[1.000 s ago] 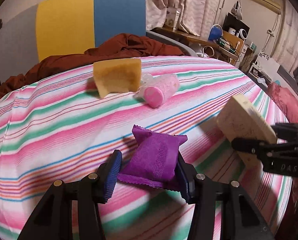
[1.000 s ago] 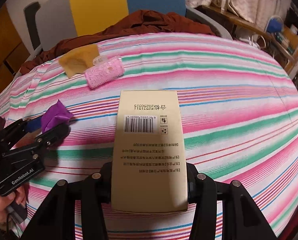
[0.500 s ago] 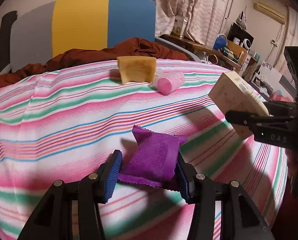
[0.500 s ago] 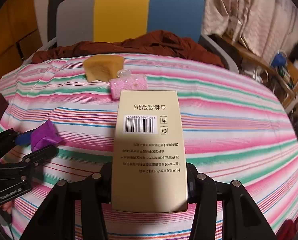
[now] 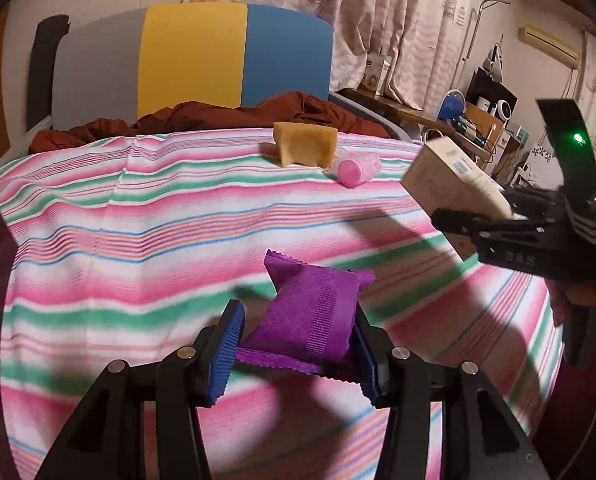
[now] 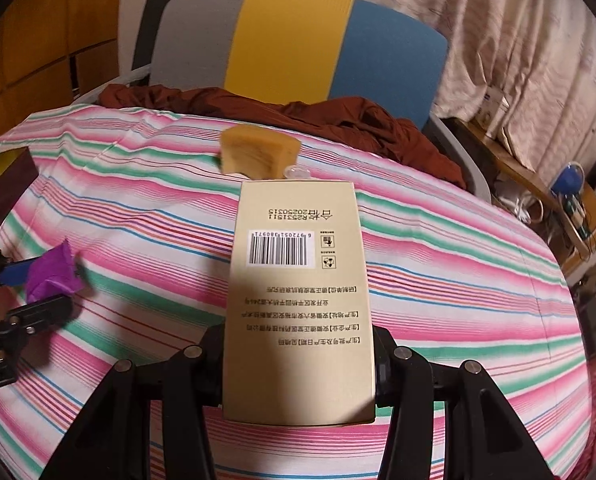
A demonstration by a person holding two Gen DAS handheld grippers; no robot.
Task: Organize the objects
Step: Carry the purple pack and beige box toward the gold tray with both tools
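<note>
A purple packet (image 5: 314,316) sits clamped between the blue pads of my left gripper (image 5: 298,344), held above the striped bedspread (image 5: 138,240). My right gripper (image 6: 298,360) is shut on a tan box (image 6: 298,280) with a barcode facing up; the same tan box (image 5: 446,184) and right gripper (image 5: 498,228) show at the right of the left wrist view. The purple packet (image 6: 52,276) also appears at the left edge of the right wrist view. A yellow sponge (image 5: 304,146) and a pink tube (image 5: 356,168) lie at the far side of the bed.
A brown blanket (image 5: 218,116) is bunched against the grey, yellow and blue headboard (image 5: 194,56). A dark red box (image 6: 6,196) lies at the bed's left edge. A cluttered desk (image 5: 478,120) and curtains stand to the right.
Both grippers have drifted across the bed with their loads, so the sponge and tube now look farther off. The right gripper has rolled, and the tan box now covers most of the pink tube.
</note>
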